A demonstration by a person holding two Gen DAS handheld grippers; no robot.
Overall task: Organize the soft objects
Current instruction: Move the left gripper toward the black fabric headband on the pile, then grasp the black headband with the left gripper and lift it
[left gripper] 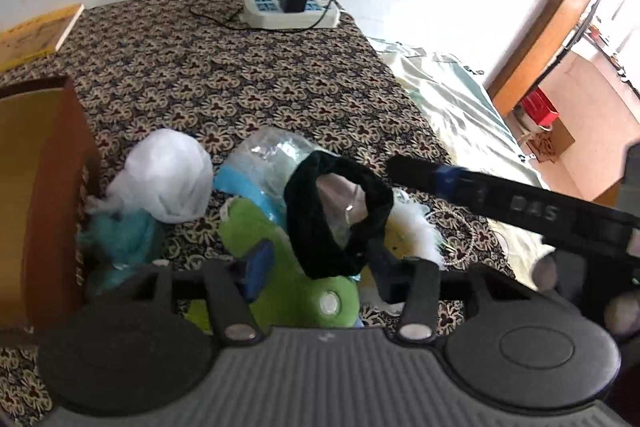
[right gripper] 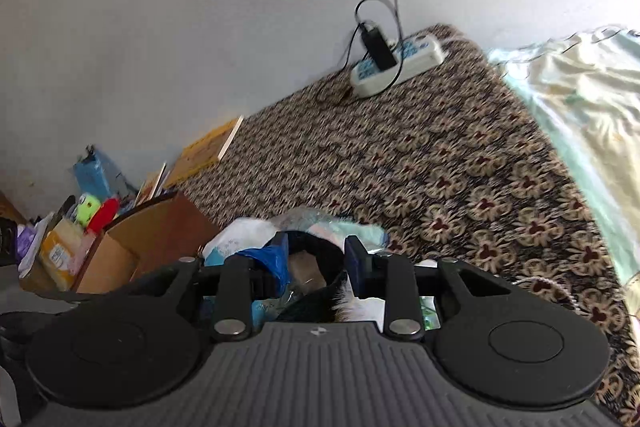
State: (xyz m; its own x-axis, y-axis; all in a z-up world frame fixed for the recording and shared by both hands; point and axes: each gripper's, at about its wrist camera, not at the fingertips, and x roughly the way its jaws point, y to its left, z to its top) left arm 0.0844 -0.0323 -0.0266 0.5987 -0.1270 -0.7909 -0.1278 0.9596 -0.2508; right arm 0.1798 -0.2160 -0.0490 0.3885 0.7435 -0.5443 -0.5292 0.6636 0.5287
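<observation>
Left wrist view: left gripper (left gripper: 320, 271) jaws stand apart over the green plush (left gripper: 280, 267), pressing nothing. Just beyond, the dark headband (left gripper: 340, 211) hangs from the right gripper (left gripper: 404, 167), whose jaws pinch it narrowly. It may slip loose or snag the pile before reaching the cardboard box (left gripper: 48, 195).

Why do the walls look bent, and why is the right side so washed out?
Both views use fisheye lenses, so straight edges bow: the door frame curves in the left wrist view. Daylight there overexposes the pale bedsheet. The right wrist view is smeared with motion blur across the patterned cloth.
</observation>
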